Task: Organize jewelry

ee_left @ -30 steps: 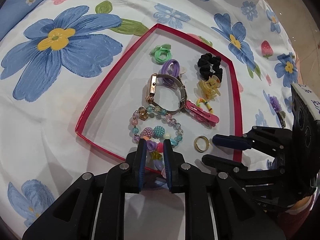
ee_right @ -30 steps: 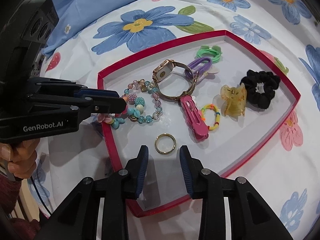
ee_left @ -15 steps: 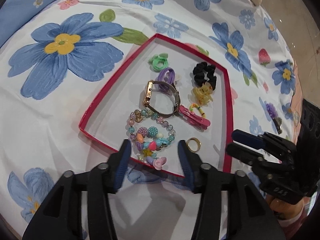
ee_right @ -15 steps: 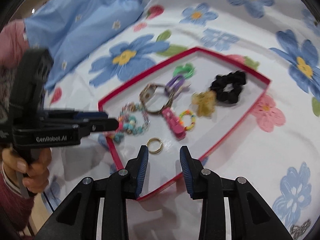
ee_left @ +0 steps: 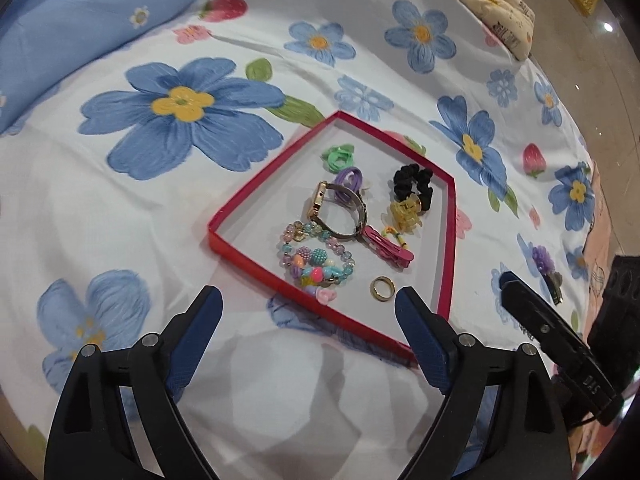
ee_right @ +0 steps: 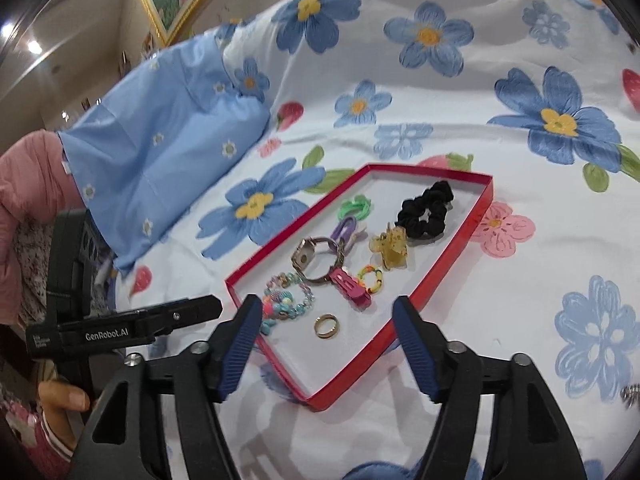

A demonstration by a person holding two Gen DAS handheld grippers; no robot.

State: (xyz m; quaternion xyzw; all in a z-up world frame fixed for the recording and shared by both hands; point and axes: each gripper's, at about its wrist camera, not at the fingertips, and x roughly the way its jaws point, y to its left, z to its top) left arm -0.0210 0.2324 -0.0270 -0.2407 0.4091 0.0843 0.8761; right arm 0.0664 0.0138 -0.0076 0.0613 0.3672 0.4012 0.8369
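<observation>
A red tray (ee_left: 248,200) lies on the flowered bedspread. It holds a beaded bracelet (ee_left: 316,260), a gold ring (ee_left: 382,289), a watch (ee_left: 340,208), a pink hair clip (ee_left: 386,246), a black scrunchie (ee_left: 412,182), a yellow claw clip (ee_left: 404,212) and small hair ties. The bracelet's end charms rest on the near rim. My left gripper (ee_left: 307,294) hovers above that rim, its jaws opening wide with nothing held. My right gripper (ee_right: 326,302) hangs above the ring (ee_right: 326,326) and tray (ee_right: 452,256), its jaws also opening and empty. Each gripper shows at the edge of the other's view.
A blue pillow (ee_left: 80,20) lies at the back left and a cream cushion (ee_left: 500,8) at the far right. A purple hair piece (ee_left: 544,260) sits on the bedspread right of the tray. A person's hand (ee_right: 60,396) holds the left gripper's handle.
The left jaws let go of the bracelet's charm end and spread wide. The right jaws widened too. Both grippers pulled back and up from the tray.
</observation>
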